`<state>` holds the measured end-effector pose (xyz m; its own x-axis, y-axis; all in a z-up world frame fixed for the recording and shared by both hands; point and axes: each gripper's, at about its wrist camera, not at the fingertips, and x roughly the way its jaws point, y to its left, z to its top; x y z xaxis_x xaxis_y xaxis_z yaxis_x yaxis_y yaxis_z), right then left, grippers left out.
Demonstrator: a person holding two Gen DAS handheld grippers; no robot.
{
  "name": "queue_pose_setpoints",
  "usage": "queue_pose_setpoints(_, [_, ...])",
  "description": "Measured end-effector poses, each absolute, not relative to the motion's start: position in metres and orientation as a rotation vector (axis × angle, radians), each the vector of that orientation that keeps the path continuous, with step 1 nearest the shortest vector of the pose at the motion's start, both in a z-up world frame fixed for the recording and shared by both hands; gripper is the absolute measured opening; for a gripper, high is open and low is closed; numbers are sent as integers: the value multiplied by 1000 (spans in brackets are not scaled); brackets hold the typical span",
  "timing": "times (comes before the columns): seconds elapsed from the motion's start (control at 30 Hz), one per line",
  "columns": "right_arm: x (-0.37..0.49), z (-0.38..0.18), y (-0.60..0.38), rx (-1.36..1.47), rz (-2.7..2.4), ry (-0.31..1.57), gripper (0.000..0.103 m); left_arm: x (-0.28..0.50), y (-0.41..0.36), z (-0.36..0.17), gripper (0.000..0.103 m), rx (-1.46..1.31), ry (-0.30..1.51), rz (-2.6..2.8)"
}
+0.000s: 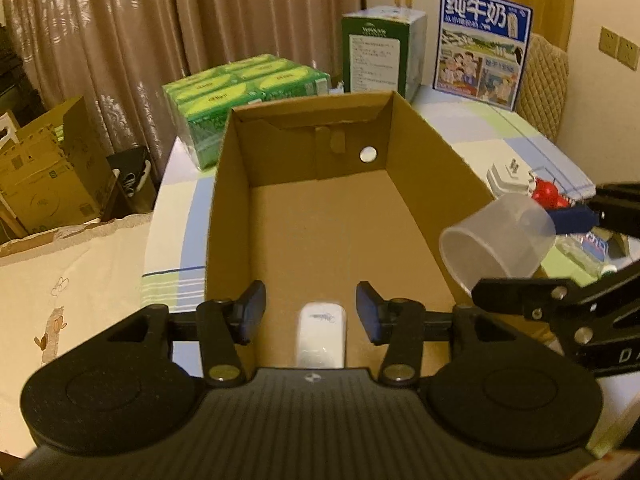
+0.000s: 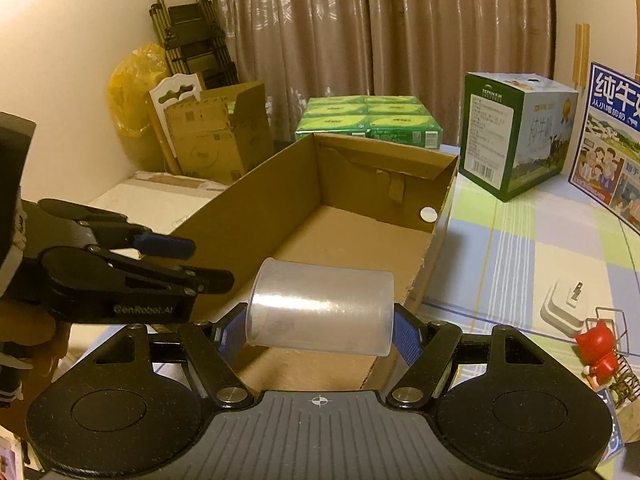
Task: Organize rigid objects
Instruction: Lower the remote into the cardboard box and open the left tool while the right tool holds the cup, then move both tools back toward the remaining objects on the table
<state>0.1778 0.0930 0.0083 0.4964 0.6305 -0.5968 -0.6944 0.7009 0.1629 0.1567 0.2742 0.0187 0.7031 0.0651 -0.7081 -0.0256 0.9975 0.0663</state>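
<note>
An open cardboard box (image 1: 224,200) stands on the table; it also shows in the right wrist view (image 2: 248,208). My left gripper (image 1: 311,312) is open over the box's near end, and a small white device (image 1: 321,334) lies on the box floor between its fingers, untouched. My right gripper (image 2: 320,330) is shut on a clear plastic cup (image 2: 320,306) lying sideways, held just above the box's near right rim. In the left wrist view the cup (image 1: 496,236) and the right gripper (image 1: 568,240) hang over the box's right wall.
On the checked tablecloth right of the box lie a white plug adapter (image 2: 564,308), a red figurine (image 2: 598,354) and a small wire rack (image 2: 618,356). Behind the box stand green tissue packs (image 1: 240,96), a green carton (image 1: 380,52) and a blue milk carton (image 1: 484,44).
</note>
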Motion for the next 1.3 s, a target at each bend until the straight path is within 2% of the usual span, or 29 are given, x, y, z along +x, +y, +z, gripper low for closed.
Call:
queue_pose_setpoints(0.57, [170,13,97,-109,811,649,71,145,283,34,44,16,748,81])
queue_pose_setpoints(0.73, [168,16,91,-85,819,606,82,143,284,34,44,13,743,91])
queue_pose_setpoints(1.3, [148,39,38,-42,739,581,83,127,251,54,45,-35,698,56])
